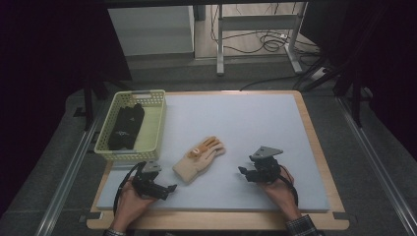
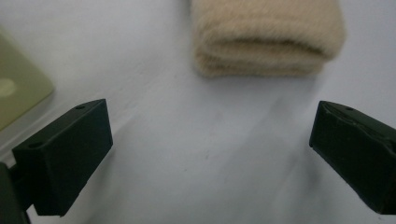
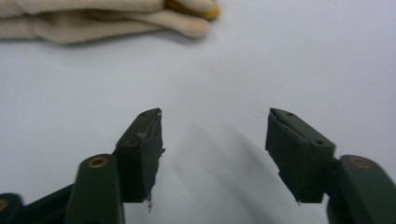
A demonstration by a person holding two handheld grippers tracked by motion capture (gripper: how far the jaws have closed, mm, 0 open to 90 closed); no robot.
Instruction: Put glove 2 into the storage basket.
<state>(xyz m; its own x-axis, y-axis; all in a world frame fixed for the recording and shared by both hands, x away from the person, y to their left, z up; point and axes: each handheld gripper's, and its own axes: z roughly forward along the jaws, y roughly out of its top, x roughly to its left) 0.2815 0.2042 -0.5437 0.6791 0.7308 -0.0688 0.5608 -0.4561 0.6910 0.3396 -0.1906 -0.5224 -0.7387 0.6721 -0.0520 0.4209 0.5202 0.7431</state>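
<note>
A beige knit glove with orange-tipped fingers lies flat on the pale mat that covers the worktop, a little left of centre and toward the near edge, its cuff pointing at the near left corner and its fingers at the far right. In the left gripper view the cuff end of the glove looks folded or doubled, and it lies free on the mat just ahead of the jaws. The left tongs rest near the near left corner, close to the cuff but not touching it, jaws spread wide with nothing between them. The right tongs sit to the right of the glove, near the near edge and clearly apart from it, jaws likewise held well open and empty; in the right gripper view the glove's fingers lie ahead and off to the upper left. A pale yellow perforated basket stands along the left edge of the worktop, beyond the left tongs, with black gloves lying inside it.
</note>
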